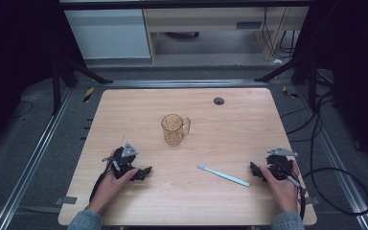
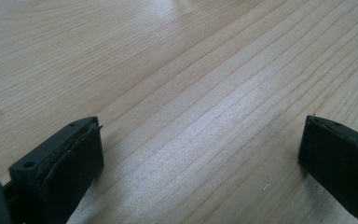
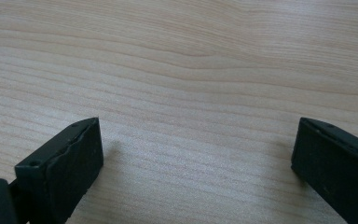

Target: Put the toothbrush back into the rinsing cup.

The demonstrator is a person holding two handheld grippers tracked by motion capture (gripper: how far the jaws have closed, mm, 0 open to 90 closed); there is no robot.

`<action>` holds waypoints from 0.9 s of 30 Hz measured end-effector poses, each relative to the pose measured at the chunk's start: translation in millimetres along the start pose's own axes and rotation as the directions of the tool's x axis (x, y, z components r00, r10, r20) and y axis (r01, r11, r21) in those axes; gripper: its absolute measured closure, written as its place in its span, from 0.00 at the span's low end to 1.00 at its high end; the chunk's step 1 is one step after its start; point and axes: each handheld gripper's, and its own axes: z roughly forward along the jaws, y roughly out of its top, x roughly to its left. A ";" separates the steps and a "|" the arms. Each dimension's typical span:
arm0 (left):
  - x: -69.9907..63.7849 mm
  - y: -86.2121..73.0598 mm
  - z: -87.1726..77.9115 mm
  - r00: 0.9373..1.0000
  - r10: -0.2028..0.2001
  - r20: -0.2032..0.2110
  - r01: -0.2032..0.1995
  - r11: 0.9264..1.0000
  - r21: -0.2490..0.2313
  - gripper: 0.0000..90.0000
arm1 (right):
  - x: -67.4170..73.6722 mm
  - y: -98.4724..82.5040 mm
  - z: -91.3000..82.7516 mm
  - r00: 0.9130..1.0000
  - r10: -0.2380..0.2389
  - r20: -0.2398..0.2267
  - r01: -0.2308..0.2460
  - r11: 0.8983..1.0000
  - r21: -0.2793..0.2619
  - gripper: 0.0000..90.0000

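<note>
A: What is seen on the desk (image 1: 124, 103)?

B: An amber see-through mug (image 1: 174, 129) is stood upright near the middle, its handle turned toward 3 o'clock; a pale blue toothbrush (image 1: 223, 174) is laid flat toward 5 o'clock from the mug, well apart from it, with the bristle head at its 9 o'clock end; a small dark round cap (image 1: 219, 100) is set into the wood toward 1 o'clock from the mug.

A: How are the tongs held?

B: The left tongs (image 1: 143, 173) are held low over the desk at 7 o'clock from the mug, gripped by the left hand (image 1: 111, 184); the right tongs (image 1: 256, 170) are held at 3 o'clock from the toothbrush, near its handle end but apart from it, gripped by the right hand (image 1: 281, 188).

A: Are they spread?

B: In the left gripper view the jaws are spread wide over bare wood; in the right gripper view the same is seen; nothing is pinched by either pair.
</note>
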 end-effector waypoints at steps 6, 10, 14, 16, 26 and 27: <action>0.1 0.0 0.0 1.000 0.001 0.001 -0.001 1.000 0.000 0.00 | -2.5 0.7 -4.7 1.000 0.017 -0.003 -0.017 1.000 -0.006 0.15; 0.1 0.0 0.0 1.000 0.001 0.001 -0.001 1.000 0.000 0.00 | 1.6 5.9 -11.9 0.999 0.001 -0.032 -0.001 1.000 -0.005 0.17; 0.2 -0.1 0.0 1.000 0.002 0.002 -0.002 1.000 -0.001 0.00 | 12.9 12.6 -23.3 0.994 -0.088 -0.058 0.090 0.995 0.036 0.18; 0.1 -0.1 0.0 1.000 0.002 0.002 -0.002 1.000 -0.001 0.00 | 15.0 14.0 -26.3 0.992 -0.107 -0.060 0.109 0.993 0.034 0.18; 0.1 -0.1 -0.1 1.000 0.002 0.002 -0.002 1.000 -0.001 0.00 | 30.8 35.1 -53.7 0.961 -0.238 -0.143 0.252 0.964 0.085 0.31; 0.1 -0.1 -0.1 1.000 0.002 0.002 -0.002 1.000 -0.001 0.00 | 32.4 38.0 -55.7 0.955 -0.255 -0.152 0.271 0.958 0.092 0.31</action>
